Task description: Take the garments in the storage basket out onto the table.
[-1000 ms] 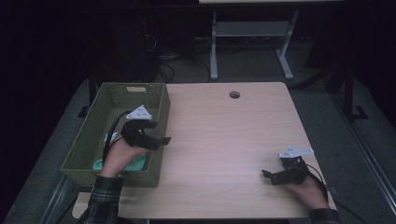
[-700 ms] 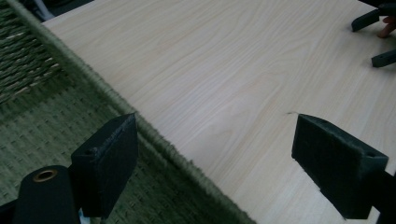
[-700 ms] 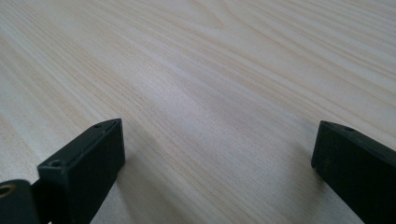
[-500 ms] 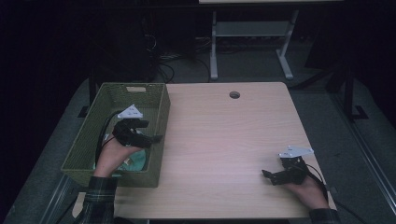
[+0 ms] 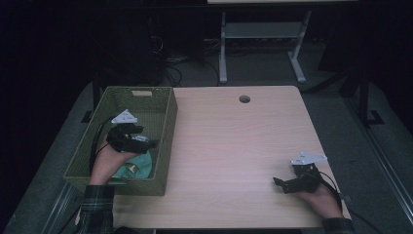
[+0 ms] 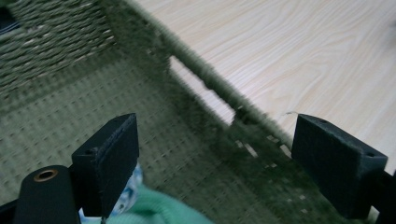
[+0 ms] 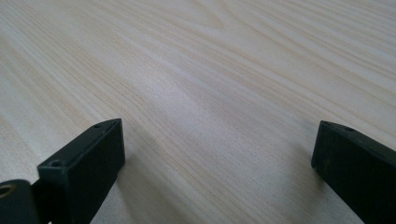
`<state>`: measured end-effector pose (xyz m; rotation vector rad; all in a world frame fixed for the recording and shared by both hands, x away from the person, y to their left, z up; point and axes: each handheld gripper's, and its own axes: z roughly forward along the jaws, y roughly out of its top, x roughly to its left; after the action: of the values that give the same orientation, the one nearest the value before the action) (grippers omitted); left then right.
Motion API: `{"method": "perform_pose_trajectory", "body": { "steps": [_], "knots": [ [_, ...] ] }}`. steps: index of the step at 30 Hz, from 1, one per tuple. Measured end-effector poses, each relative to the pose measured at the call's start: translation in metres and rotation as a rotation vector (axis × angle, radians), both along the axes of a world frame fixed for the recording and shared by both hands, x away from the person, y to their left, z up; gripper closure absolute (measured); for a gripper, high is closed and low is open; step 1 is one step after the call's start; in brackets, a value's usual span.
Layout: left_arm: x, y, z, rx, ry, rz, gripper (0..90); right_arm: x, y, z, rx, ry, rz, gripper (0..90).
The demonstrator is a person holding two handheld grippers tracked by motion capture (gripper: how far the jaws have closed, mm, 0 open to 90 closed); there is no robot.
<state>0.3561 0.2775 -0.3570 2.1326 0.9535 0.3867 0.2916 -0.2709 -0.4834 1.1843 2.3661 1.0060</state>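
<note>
L gripper (image 5: 146, 142) hangs inside the olive-green woven rectangular basket (image 5: 168, 122), which sits on the L side of the pale wood-grain tabletop (image 5: 234, 146). Jaws spread wide, nothing between them. In the left gripper view the jaws (image 6: 224, 158) frame the basket's inner wall and floor, w/ the mint-green soft cloth (image 6: 159, 212) just below and beside the L jaw; a bit of white-blue patterned fabric peeks next to it. High view puts the cloth (image 5: 130, 168) bunched at the near end of the basket, under the hand and wrist. Judgement: gripper is poised above the cloth, open in order to come down on it; not touching yet as far as I can tell.

R gripper (image 5: 282, 184) rests low at the near R corner of the table, well apart from the basket. Its jaws are also spread, over bare wood (image 7: 210, 93). Looks parked, probably waiting for the cloth to come out.

Materials: basket is a tight ribbed weave w/ slot gaps in the side wall, stiff-looking, flat rim. Cloth looks knit, limp, crumpled, so should pinch easily. Jaw pads matte black, blocky. Table smooth laminate, round cable hole (image 5: 244, 99) at the far edge.
</note>
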Motion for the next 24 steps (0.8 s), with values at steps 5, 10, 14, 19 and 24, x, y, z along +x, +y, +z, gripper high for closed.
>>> {"method": "perform_pose_trajectory", "body": {
  "steps": [5,10,14,19,24],
  "knots": [
    [0.001,0.009,-0.004,0.011,0.008,0.021,14.7,0.0,0.0,0.0,0.0,0.0,0.0,2.4],
    [0.003,0.017,-0.012,0.033,0.024,0.038,14.8,0.0,0.0,0.0,0.0,0.0,0.0,2.4],
    [0.004,0.021,-0.017,0.057,0.041,0.041,14.8,0.0,0.0,0.0,0.0,0.0,0.0,2.4],
    [0.006,0.026,-0.025,0.076,0.077,0.04,14.8,0.0,0.0,0.0,0.0,0.0,0.0,2.4],
    [0.008,0.03,-0.034,0.084,0.12,0.042,14.7,0.0,0.0,0.0,0.0,0.0,0.0,2.4]
  ]
}}
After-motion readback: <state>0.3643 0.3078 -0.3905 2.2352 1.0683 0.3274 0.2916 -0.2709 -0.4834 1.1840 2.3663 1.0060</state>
